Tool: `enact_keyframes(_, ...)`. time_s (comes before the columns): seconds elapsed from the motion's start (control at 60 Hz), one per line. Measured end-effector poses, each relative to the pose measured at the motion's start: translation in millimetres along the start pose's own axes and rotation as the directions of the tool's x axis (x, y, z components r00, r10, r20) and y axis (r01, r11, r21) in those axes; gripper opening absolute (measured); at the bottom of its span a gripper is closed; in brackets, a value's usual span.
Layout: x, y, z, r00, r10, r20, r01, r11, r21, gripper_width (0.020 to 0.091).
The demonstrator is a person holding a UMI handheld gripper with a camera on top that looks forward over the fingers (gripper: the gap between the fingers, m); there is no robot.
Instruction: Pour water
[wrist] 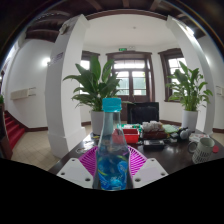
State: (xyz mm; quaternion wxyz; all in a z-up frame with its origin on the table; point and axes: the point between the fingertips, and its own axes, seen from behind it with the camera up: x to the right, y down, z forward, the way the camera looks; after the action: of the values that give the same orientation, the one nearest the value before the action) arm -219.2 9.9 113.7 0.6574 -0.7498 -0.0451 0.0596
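Note:
A clear plastic bottle [112, 150] with a light blue cap and blue liquid inside stands upright between my fingers. My gripper [112, 163] is shut on the bottle, with the pink pads [88, 160] pressed against its left and right sides. The bottle is raised in front of a dark table [170, 158]. A white cup [203, 148] sits on the table to the right, beyond my fingers.
On the table behind the bottle lie a tray of small items [152, 130] and a dark flat device [153, 144]. Tall potted plants [97, 88] stand left and right near white pillars. A door [130, 80] and red stairs [12, 128] lie beyond.

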Motion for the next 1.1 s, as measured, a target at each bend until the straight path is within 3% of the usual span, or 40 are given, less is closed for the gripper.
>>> enact_keyframes(0.167, 6.1, -0.9, -1.2, 0.999, 0.041, 0.014, -0.041, 0.999, -0.015, 0.0391)
enact_keyframes(0.283, 30.1, -12.1, -1.6, 0.97, 0.244, 0.004, -0.244, 0.97, -0.008, 0.0388)
enact_keyframes(0.383, 61.3, -32.7, -3.9, 0.883, 0.469, -0.007, -0.468, 0.882, 0.054, 0.0389)
enact_keyframes(0.5, 110.1, -63.3, -9.9, 0.671, 0.741, 0.032, -0.737, 0.661, 0.14, 0.039)
enact_keyframes(0.65, 171.2, -100.0, -22.4, 0.28, 0.944, 0.172, -0.943, 0.237, 0.232, 0.0391)
enact_keyframes(0.85, 235.2, -104.2, -24.2, -0.139, 0.943, 0.302, -0.947, -0.215, 0.238, 0.0389)
enact_keyframes(1.1, 284.9, -85.1, -25.7, -0.41, 0.819, 0.4, -0.82, -0.523, 0.231, 0.0391)
